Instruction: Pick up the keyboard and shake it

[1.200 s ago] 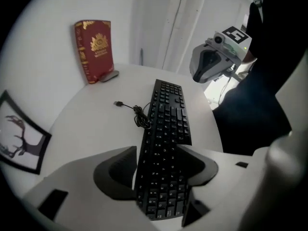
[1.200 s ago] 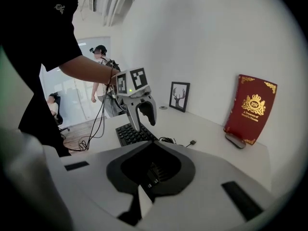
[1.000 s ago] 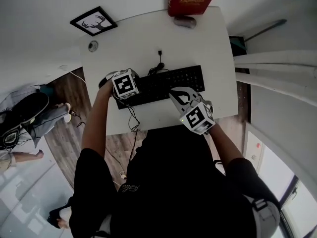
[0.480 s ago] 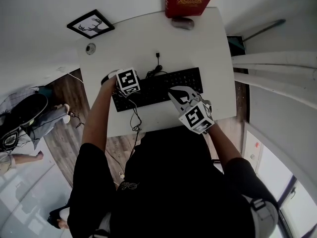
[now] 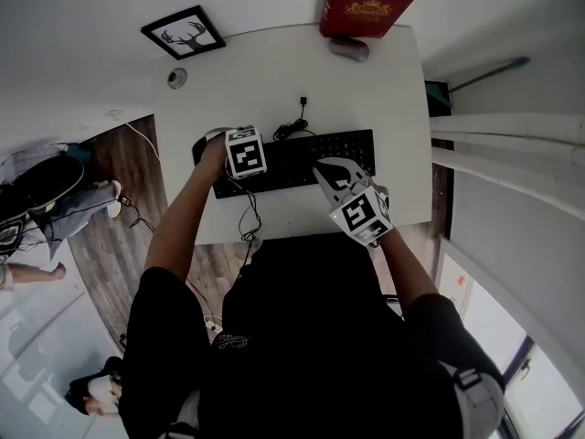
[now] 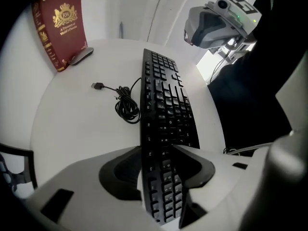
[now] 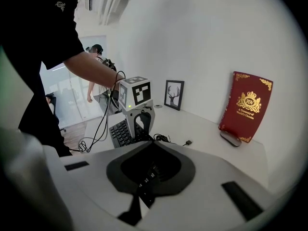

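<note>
Right now the keyboard (image 5: 311, 158) is lying flat on the white table (image 5: 238, 71). Your left gripper (image 6: 156, 150) is clamping its left end, jaws just closing in, while your right gripper (image 7: 153, 142) is hovering over the right-hand keys, jaws fully together.

keyboard (image 5: 320, 154): black | table (image 5: 265, 71): white | book (image 5: 366, 12): red (gold crest) | frame (image 5: 183, 33): black

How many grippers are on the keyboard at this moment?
2. The left gripper grips the keyboard across its left end, its jaws having just been closing onto it. The right gripper is shut on the front edge near the right end.
</note>
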The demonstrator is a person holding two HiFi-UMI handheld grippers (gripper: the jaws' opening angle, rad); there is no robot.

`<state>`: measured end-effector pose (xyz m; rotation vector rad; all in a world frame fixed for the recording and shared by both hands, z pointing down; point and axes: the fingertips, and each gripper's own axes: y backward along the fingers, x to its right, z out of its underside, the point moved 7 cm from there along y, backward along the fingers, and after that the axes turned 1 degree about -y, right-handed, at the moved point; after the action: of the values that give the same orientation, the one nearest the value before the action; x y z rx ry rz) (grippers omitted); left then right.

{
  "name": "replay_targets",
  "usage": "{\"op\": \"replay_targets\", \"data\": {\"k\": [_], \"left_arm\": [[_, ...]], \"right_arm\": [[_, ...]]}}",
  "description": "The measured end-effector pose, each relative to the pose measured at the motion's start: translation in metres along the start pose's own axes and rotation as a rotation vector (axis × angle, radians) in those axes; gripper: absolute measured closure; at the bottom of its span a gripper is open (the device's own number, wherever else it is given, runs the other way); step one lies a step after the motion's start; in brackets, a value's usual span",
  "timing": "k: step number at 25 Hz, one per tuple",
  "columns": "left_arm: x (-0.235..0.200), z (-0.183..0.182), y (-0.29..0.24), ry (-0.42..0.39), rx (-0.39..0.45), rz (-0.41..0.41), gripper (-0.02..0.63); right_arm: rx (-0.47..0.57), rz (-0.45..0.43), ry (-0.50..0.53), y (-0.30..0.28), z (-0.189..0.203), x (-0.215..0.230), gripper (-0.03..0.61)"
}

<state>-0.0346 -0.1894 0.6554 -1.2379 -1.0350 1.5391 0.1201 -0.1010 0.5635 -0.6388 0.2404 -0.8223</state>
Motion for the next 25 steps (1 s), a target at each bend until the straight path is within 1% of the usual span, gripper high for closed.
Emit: {"op": "replay_targets", "data": {"k": [3,7,10,13,16,18,19,20,21,25], "left_arm": [[0.009,-0.001,0.008,-0.02,-0.003,-0.074,0.417],[0.025,-0.005,0.016,-0.032,-0.024,-0.194,0.42],[0.042,-0.005,0.021,-0.044,-0.041,-0.306,0.42],[0.06,-0.007,0.023,-0.074,-0.066,-0.437,0.42],[0.077,-0.009,0.024,-0.094,-0.075,-0.555,0.42],[0.086,-0.009,0.023,-0.109,-0.077,-0.622,0.42],[0.09,-0.009,0.022,-0.118,-0.079,-0.652,0.42],[0.094,-0.009,0.022,-0.126,-0.081,-0.68,0.42],[0.098,-0.009,0.022,-0.134,-0.083,-0.706,0.42],[0.11,-0.01,0.02,-0.167,-0.066,-0.78,0.42]], "right_arm": [[-0.009,0.018,0.012,0.004,0.001,-0.002,0.557],[-0.04,0.039,0.03,0.012,0.007,-0.007,0.557],[-0.08,0.056,0.048,0.019,0.015,-0.012,0.557],[-0.129,0.064,0.097,0.029,0.024,-0.014,0.557],[-0.178,0.043,0.151,0.044,0.026,-0.007,0.555],[-0.234,-0.003,0.212,0.053,0.023,0.002,0.55],[-0.269,-0.036,0.248,0.055,0.021,0.008,0.5],[-0.307,-0.074,0.279,0.056,0.021,0.014,0.375],[-0.344,-0.114,0.305,0.053,0.021,0.021,0.327],[-0.486,-0.237,0.409,0.03,0.015,0.049,0.324]]}}
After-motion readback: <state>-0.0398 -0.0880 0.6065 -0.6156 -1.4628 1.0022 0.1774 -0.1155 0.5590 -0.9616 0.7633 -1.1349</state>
